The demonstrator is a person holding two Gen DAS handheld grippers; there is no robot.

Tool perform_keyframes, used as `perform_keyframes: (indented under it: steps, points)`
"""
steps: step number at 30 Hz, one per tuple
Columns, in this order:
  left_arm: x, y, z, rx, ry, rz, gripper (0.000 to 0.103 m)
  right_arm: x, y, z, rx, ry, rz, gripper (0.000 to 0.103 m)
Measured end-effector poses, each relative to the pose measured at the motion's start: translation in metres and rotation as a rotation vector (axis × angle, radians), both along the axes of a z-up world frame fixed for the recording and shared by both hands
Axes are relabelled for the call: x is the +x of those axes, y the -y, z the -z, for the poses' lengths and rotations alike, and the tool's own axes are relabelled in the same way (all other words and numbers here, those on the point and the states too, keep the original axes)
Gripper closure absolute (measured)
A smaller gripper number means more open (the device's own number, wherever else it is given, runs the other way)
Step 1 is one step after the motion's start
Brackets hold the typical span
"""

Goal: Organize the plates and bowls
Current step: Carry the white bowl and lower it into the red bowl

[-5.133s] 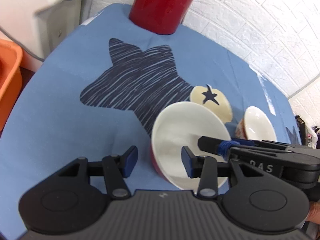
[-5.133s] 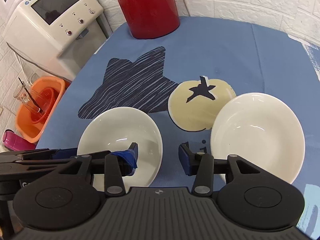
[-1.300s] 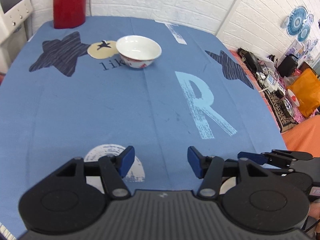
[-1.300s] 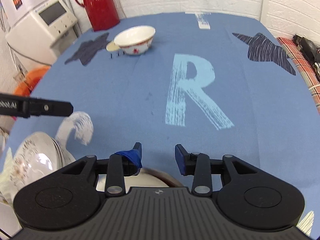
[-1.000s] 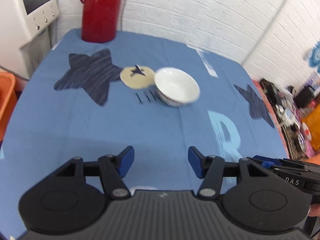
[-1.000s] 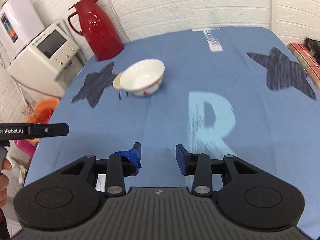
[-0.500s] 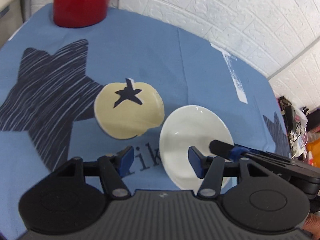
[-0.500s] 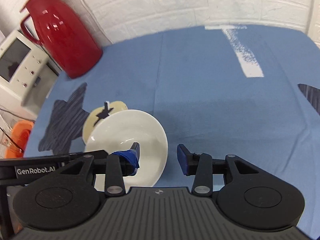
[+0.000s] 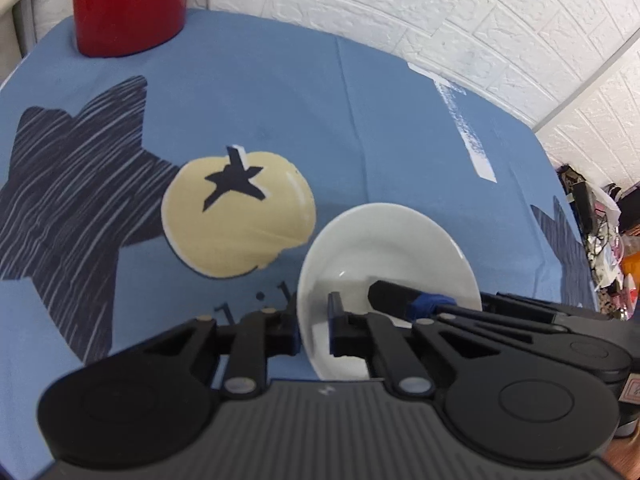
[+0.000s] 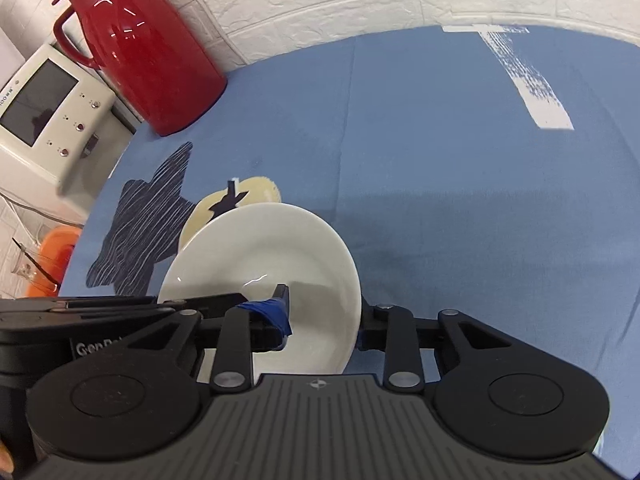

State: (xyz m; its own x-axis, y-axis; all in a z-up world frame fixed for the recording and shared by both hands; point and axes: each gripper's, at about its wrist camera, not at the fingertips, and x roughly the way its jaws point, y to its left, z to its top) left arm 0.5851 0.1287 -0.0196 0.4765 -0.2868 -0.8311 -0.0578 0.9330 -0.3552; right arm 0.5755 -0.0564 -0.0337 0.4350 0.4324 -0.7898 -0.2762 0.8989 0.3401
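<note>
One white bowl (image 9: 380, 248) (image 10: 260, 256) stands on the blue tablecloth (image 9: 400, 120), beside a cream apple print (image 9: 236, 216). My left gripper (image 9: 313, 320) is shut on the bowl's left rim, one finger inside and one outside. In the right wrist view my right gripper (image 10: 322, 324) is open and straddles the bowl's right rim. Its blue-taped finger (image 10: 276, 314) is inside the bowl and the other finger (image 10: 366, 334) is outside the wall. The bowl looks empty. Its outer side is hidden.
A red thermos jug (image 10: 144, 48) (image 9: 128, 4) stands at the far left of the table by the white brick wall. Off the table's left edge are a white appliance (image 10: 44, 108) and an orange basin (image 10: 52, 256). Clutter (image 9: 600, 216) lies beyond the right edge.
Both grippers travelled from the table's near side up to the bowl. Within the last half second the left jaws closed on the left rim and the right gripper came over the right rim.
</note>
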Motion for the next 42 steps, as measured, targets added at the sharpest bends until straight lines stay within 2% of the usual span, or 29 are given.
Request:
perform_keyframes:
  steps: [4, 8, 16, 20, 26, 34, 39, 42]
  points:
    - [-0.027, 0.009, -0.016, 0.025, 0.011, 0.017, 0.103, -0.025, 0.003, -0.01, 0.02, -0.017, 0.014, 0.088]
    - [-0.067, 0.021, -0.034, 0.009, 0.016, 0.043, 0.103, -0.064, 0.014, -0.029, 0.024, -0.014, 0.021, 0.087]
    - [-0.186, 0.075, -0.067, -0.019, 0.066, 0.116, 0.103, -0.189, 0.056, -0.064, 0.002, 0.028, 0.066, 0.083]
    - [-0.239, 0.101, -0.068, -0.038, 0.081, 0.166, 0.103, -0.249, 0.081, -0.068, -0.017, 0.043, 0.104, 0.082]
    - [-0.297, 0.137, -0.055, -0.019, 0.073, 0.249, 0.103, -0.315, 0.11, -0.051, -0.017, 0.025, 0.15, 0.082]
    - [-0.335, 0.162, -0.035, 0.011, 0.068, 0.303, 0.103, -0.352, 0.128, -0.031, -0.007, 0.011, 0.173, 0.082]
    - [-0.343, 0.16, -0.022, 0.026, 0.066, 0.291, 0.103, -0.358, 0.126, -0.017, -0.008, 0.004, 0.154, 0.082]
    - [-0.344, 0.154, -0.019, 0.006, 0.077, 0.288, 0.103, -0.358, 0.123, -0.015, -0.006, 0.021, 0.145, 0.082]
